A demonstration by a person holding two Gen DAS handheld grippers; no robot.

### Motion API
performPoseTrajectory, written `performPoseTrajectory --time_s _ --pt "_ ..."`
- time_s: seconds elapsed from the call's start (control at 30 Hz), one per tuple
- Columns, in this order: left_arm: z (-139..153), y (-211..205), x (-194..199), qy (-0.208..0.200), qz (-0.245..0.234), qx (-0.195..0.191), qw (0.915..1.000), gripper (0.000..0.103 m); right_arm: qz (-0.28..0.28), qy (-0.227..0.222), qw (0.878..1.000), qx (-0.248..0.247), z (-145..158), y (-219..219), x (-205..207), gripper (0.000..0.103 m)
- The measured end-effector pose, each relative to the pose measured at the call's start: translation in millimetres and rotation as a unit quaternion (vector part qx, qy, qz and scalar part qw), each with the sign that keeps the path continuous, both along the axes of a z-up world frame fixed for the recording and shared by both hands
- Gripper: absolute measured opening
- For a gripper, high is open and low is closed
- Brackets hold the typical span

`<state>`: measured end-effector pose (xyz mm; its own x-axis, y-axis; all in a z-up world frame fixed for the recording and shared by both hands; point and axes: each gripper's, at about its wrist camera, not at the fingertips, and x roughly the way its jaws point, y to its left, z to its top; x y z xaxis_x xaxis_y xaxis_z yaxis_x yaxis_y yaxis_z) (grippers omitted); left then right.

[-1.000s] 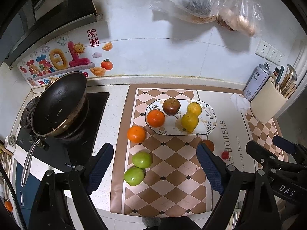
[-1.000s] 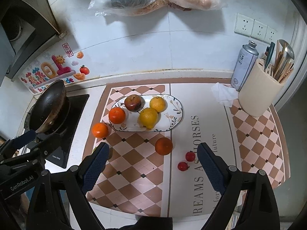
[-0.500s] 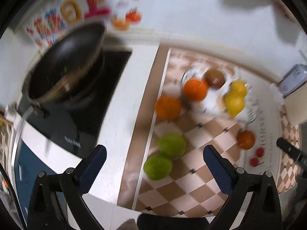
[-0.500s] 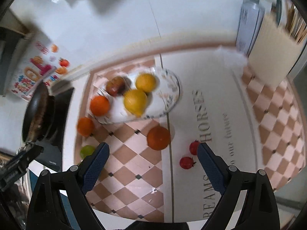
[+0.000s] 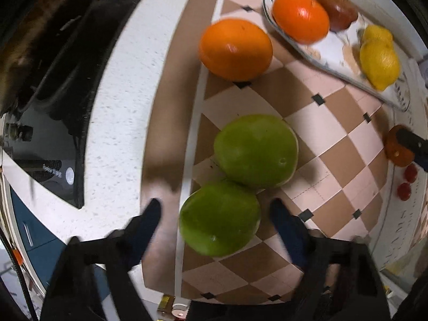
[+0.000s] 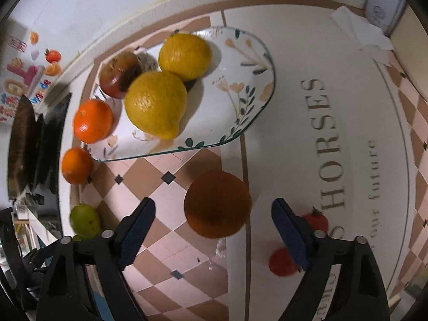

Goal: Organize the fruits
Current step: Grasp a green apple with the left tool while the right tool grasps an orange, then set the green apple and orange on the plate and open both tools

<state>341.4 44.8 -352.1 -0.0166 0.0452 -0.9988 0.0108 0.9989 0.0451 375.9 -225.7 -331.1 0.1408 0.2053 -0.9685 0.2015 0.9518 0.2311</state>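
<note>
Two green fruits lie touching on the checkered mat [image 5: 334,123] in the left wrist view. The nearer green fruit [image 5: 220,218] sits between the fingers of the left gripper [image 5: 215,211], whose jaws are closing; a gap shows on each side, so the pads do not press it. The farther green fruit [image 5: 256,152] is at 1 o'clock from the nearer one. A loose orange [image 5: 235,49] lies on the mat at 12 o'clock from the green pair, just beside the rim of the oval plate [image 5: 329,53].

On that plate rest an orange on the plate [image 5: 301,17], a dark red fruit [image 5: 335,9] and two yellow fruits [image 5: 379,61]. The black stove [image 5: 67,85] takes the tabletop [image 5: 117,123] at 9 o'clock.

In the right wrist view the right gripper [image 6: 214,215] points down over a shaded orange [image 6: 218,204], which lies on the mat between its fingers. Those jaws are closing too, with clear space on both sides of the fruit. Two small red tomatoes [image 6: 281,263] lie by the right finger, at about 3 to 5 o'clock from the shaded orange, partly hidden by it. The plate is at 12 o'clock from the shaded orange, apart from it.
</note>
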Motion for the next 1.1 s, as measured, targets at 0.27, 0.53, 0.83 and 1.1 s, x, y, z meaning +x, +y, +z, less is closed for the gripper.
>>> performPoseTrajectory --time_s 0.27,0.53,0.83,1.1 --pt "1.6 -5.5 -18.6 -0.005 0.003 -0.026 0.9996 0.060 0.041 0.010 0.999 -0.013 -14.0 16.6 -6.6 0.058" --pt "3.2 -57.1 -39.0 0.000 -0.043 -0.069 0.9967 0.060 0.096 0.041 0.994 -0.010 -11.1 35.1 -70.0 0.058" --pt "4.0 -87.3 -34.6 -0.005 -0.079 -0.059 0.9951 0.060 0.072 0.030 0.997 -0.009 -20.6 31.8 -87.6 0.058" --pt "56.0 -94.1 -10.5 -0.037 -0.078 -0.097 0.9915 0.060 0.050 -0.006 0.999 0.010 3.3 23.4 -76.9 0.057"
